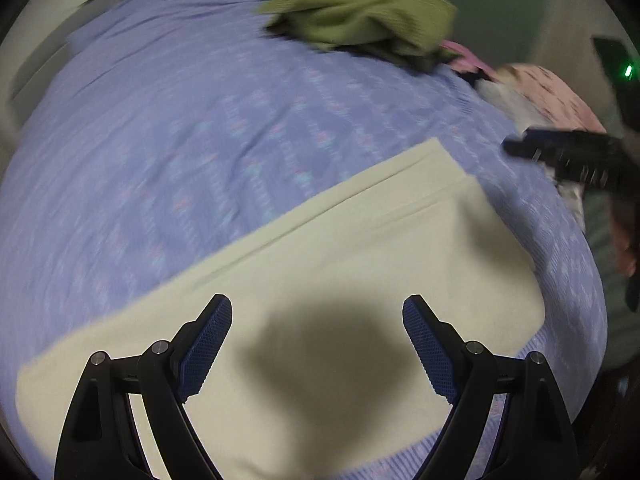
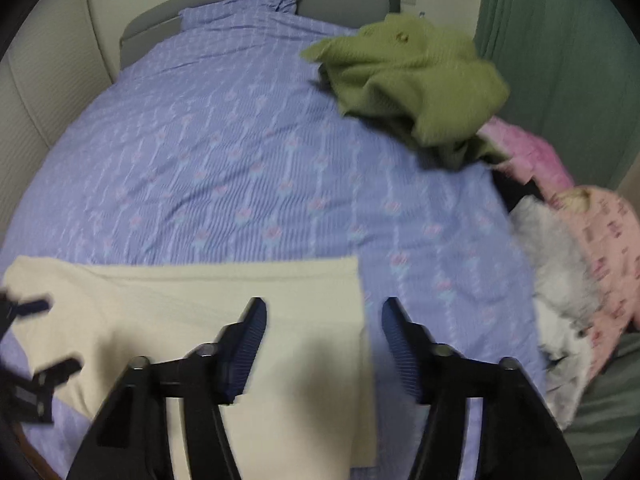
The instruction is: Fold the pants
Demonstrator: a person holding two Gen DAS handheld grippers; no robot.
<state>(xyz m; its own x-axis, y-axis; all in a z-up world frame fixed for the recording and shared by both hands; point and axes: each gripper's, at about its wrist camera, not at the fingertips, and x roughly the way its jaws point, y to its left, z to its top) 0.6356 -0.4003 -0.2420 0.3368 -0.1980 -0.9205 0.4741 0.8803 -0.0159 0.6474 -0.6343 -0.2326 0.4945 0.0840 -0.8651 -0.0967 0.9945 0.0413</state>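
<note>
Both pairs of fingers stand apart over the cream pants as I hold the grippers above the bed.

My left gripper hangs with its blue pads spread wide and nothing between them, its shadow falling on the cloth below. My right gripper is parted too, one finger over the pants' right-hand edge and the other over the lilac patterned bedspread; neither pad presses on fabric. Those pants lie flat in a long band across the near part of the bed. At the bed's far right side a crumpled green knit garment sits on a heap with pink printed clothing and a grey-white piece. Each wrist view catches the other gripper at its edge, blurred.
</note>
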